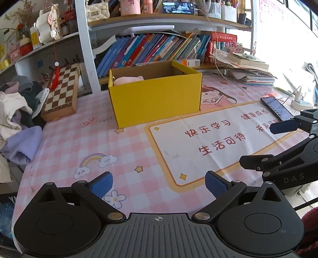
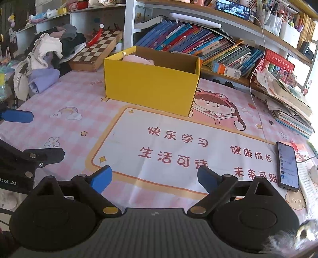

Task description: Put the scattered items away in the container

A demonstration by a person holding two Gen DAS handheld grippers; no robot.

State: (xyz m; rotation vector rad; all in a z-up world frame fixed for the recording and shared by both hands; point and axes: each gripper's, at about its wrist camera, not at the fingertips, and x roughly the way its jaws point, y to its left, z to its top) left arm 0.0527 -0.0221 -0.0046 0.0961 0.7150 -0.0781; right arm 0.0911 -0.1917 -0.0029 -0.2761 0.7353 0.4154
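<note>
The yellow box (image 1: 157,99) stands open-topped on the pink checked desk mat (image 1: 83,142), a pink soft item (image 1: 128,80) lying inside against its left wall. Left of the box a chessboard case (image 1: 61,93) leans by a heap of clothes (image 1: 17,111); right of it lies a phone (image 2: 288,166). In front of the box, the left gripper (image 1: 159,183) and right gripper (image 2: 155,178) hover above the mat, fingers spread apart, holding nothing.

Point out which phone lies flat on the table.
The dark phone beside the right gripper lies flat on the mat; the other phone stands propped on the top shelf, playing video.
</note>
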